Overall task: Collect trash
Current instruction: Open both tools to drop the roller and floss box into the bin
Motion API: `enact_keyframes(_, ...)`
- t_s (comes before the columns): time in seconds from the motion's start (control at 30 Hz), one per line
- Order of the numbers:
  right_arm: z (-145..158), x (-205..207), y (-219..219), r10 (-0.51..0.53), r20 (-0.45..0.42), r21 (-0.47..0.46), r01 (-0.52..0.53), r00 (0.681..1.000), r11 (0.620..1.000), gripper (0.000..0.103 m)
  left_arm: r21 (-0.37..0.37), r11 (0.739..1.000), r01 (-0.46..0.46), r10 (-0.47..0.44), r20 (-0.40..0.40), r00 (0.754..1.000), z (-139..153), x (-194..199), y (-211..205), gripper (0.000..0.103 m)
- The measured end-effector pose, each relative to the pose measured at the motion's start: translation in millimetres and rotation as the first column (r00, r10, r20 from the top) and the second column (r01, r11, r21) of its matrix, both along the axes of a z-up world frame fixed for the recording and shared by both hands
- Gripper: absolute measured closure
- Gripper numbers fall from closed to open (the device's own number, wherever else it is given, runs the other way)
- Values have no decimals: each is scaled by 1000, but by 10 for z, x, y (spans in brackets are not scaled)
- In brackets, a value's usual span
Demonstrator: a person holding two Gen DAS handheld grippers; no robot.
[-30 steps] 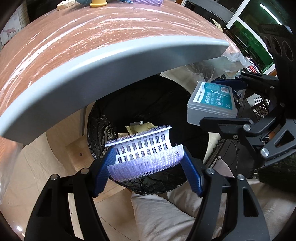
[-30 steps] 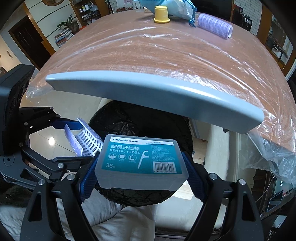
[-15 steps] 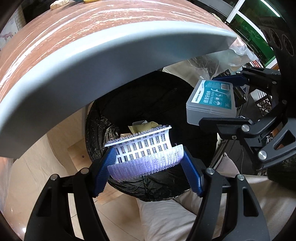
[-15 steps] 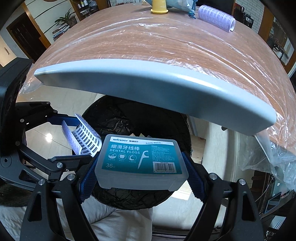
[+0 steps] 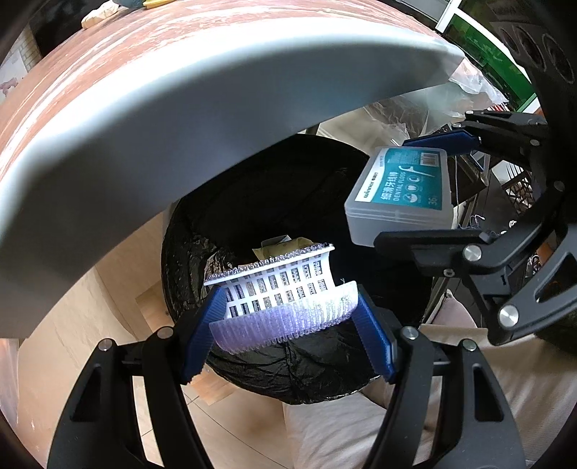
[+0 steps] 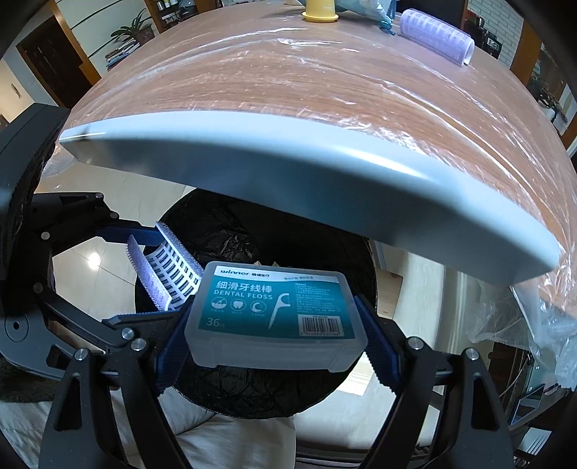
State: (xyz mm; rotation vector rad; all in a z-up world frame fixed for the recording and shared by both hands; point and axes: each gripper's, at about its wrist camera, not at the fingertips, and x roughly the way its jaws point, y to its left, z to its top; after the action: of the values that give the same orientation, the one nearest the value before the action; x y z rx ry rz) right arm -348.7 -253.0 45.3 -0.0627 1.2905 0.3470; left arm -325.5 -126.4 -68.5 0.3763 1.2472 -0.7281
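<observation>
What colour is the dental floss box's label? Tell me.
Teal with white print, on the dental floss box; clearest in the right wrist view.

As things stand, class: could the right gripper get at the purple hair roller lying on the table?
Probably not yet. The right gripper is shut on the dental floss box and sits below the table edge, over the bin; the purple hair roller lies far across the table.

The left gripper (image 5: 286,317) and right gripper (image 6: 276,328) sit side by side, fingers angled toward each other, each clamped on a load.
</observation>
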Motion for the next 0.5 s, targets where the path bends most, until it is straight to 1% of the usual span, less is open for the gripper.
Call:
enact_keyframes(0.33, -27, 27, 0, 6, -8, -5, -6, 1000, 1000, 21, 32, 999, 24, -24, 9, 1000, -69, -15, -76, 32)
enact_keyframes(0.4, -21, 22, 8, 10, -7, -2, -10, 1000, 1000, 21, 25, 999, 29, -29, 4, 1000, -72, -12, -92, 32)
enact_keyframes(0.47, 1, 11, 9, 13, -2, 6, -13, 1000, 1000, 21, -1, 999, 38, -38, -1, 999, -58, -6, -109, 31)
enact_keyframes(0.5, 11, 7, 2, 11, 1, 9, -11, 1000, 1000, 20, -10, 999, 41, -41, -2, 999, -48, -2, -113, 26)
